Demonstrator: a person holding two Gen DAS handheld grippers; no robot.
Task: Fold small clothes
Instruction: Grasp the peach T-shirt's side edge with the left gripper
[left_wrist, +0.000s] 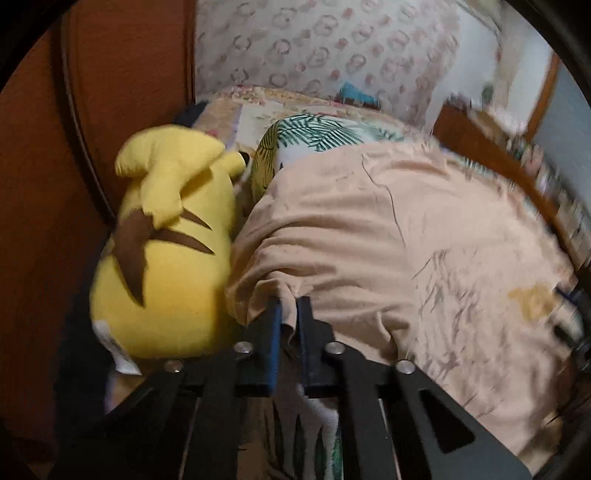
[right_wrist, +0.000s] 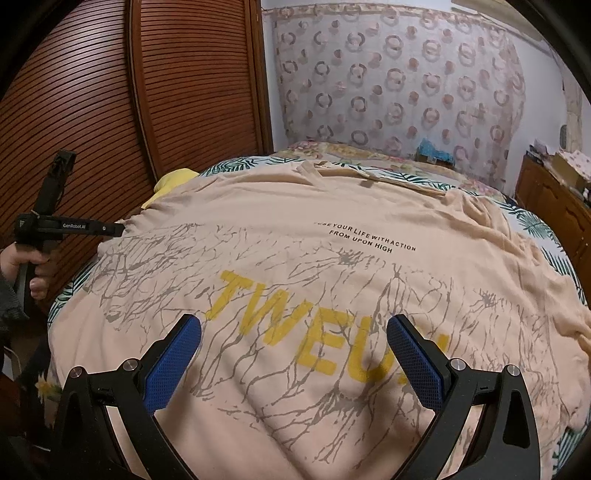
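Left wrist view. Left gripper (left_wrist: 289, 306): black frame, blue pads, jaws drawn nearly together and pinching a fold at the near left edge of the T-shirt (left_wrist: 388, 236). T-shirt: peach cloth with grey branch print, spread over the bed from the gripper toward the far right; a yellow patch of print shows at its right side. Plush toy (left_wrist: 166, 243): yellow with brown stripes, lying just left of the shirt's edge and touching it, a white tag at its near end. Bedsheet (left_wrist: 317, 133): white with green leaf print, visible beyond the shirt. Wooden door (left_wrist: 122, 92): reddish brown, far left. Curtain (left_wrist: 325, 48): pale with ring pattern, at the far end. The right side of this view is blurred.

Right wrist view. Right gripper (right_wrist: 294, 363): jaws spread wide, hovering over the near middle of the T-shirt (right_wrist: 295, 221); nothing sits between the blue pads. T-shirt: laid flat, covering most of the bed, collar at the far side, large yellow letters near, small black lettering farther off. Left gripper (right_wrist: 120, 229): at the left, tips closed on the shirt's left edge, held by a hand (right_wrist: 26, 264). Plush toy (right_wrist: 173, 179): only a yellow part shows past the shirt's far left corner. Bedsheet (right_wrist: 532, 221): leaf print showing around the shirt. Cabinet (right_wrist: 554, 199): wooden, far right.
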